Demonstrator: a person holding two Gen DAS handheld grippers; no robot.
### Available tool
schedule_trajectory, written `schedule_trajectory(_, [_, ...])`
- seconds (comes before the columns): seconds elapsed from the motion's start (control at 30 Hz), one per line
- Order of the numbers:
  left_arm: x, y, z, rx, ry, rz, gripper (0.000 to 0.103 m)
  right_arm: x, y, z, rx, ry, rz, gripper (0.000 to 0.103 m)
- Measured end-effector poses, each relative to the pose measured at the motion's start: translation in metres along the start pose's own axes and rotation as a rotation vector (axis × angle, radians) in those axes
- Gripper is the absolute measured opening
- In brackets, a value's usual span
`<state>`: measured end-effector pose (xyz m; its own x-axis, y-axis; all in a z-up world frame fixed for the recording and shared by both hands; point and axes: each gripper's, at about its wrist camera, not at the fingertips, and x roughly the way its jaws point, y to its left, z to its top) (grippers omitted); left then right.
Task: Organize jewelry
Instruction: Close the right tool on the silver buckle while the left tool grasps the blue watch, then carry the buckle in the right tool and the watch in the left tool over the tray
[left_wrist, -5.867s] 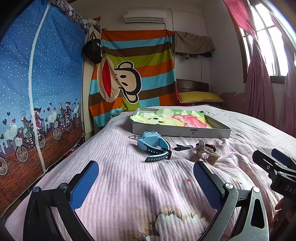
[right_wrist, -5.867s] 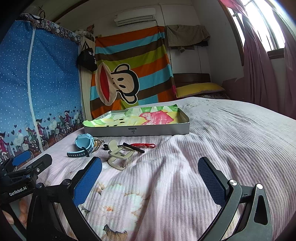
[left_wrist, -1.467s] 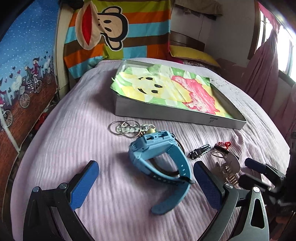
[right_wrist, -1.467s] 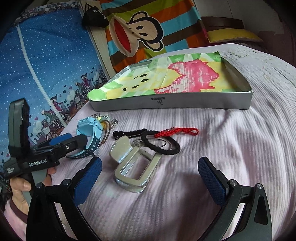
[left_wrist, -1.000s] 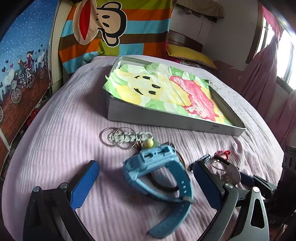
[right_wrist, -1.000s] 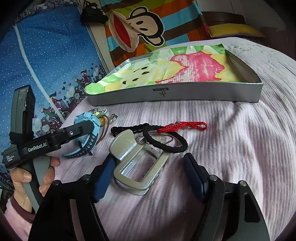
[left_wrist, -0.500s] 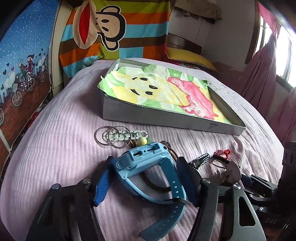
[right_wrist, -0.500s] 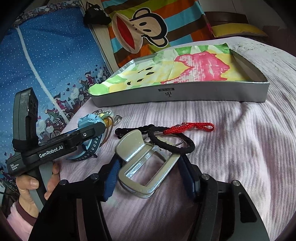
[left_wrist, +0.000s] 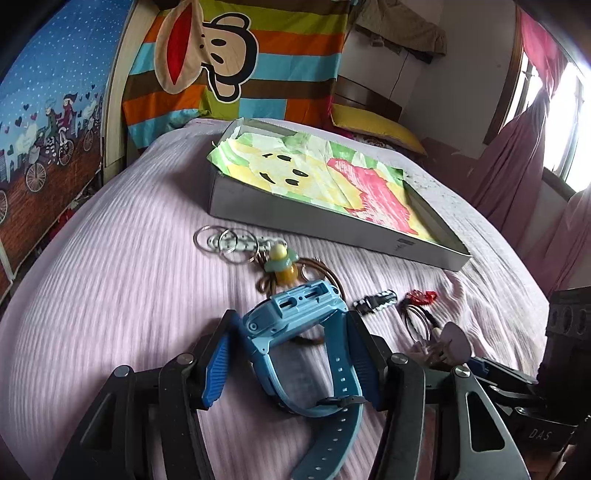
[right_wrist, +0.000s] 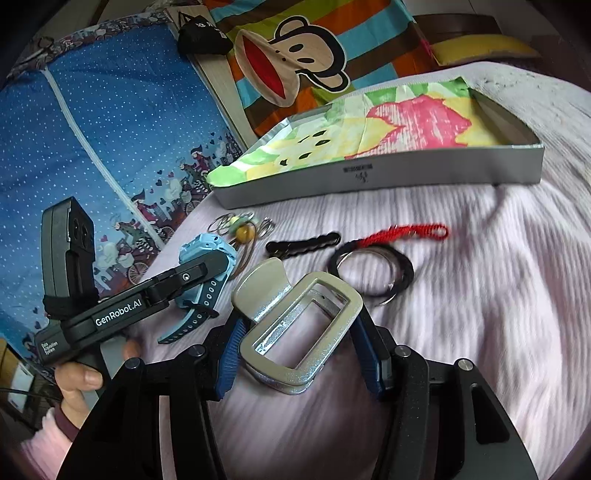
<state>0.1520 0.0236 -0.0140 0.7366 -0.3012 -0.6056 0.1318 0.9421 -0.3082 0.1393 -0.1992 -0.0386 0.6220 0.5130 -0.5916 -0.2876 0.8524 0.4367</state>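
Inside tray, only crumpled paper

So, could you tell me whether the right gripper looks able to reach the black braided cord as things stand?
Probably not right away: the right gripper has its jaws closed on the silver buckle, which it would need to release first. The black braided cord itself lies uncovered on the bedspread just ahead.

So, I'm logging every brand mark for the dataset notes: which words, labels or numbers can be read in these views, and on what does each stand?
"GenRobot.AI": white print along the black left gripper body, in the right wrist view.
"DAS": partial lettering on the black right gripper body, in the left wrist view.
Small white print near the left gripper's handle: too small to read.
Dark logo on the grey cardboard tray front wall: blurred, unreadable.
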Motion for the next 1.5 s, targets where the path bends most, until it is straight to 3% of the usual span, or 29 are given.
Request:
schedule_trajectory(0.23, [-0.005, -0.01, -0.01, 0.041, -0.005, 0.027, 0.055, 0.0, -0.001, -0.006, 0.016, 0.003, -0.004, 0.05])
schedule_trajectory(0.5, [0.011, -0.016, -0.007, 0.081, 0.056, 0.033, 0.061, -0.002, -0.002, -0.006, 0.021, -0.003, -0.025, 0.05])
schedule_trajectory(0.67, [0.009, -0.016, -0.009, 0.076, 0.048, 0.03, 0.055, -0.002, 0.0, -0.006, 0.011, -0.006, -0.034, 0.05])
schedule_trajectory(1.27, [-0.034, -0.009, -0.023, -0.022, -0.182, -0.075, 0.052, -0.019, 0.008, -0.009, -0.043, -0.088, -0.019, 0.05])
schedule_trajectory(1.5, [-0.037, -0.009, -0.012, -0.072, -0.208, -0.084, 0.052, -0.033, 0.011, 0.003, -0.073, -0.17, -0.011, 0.05])
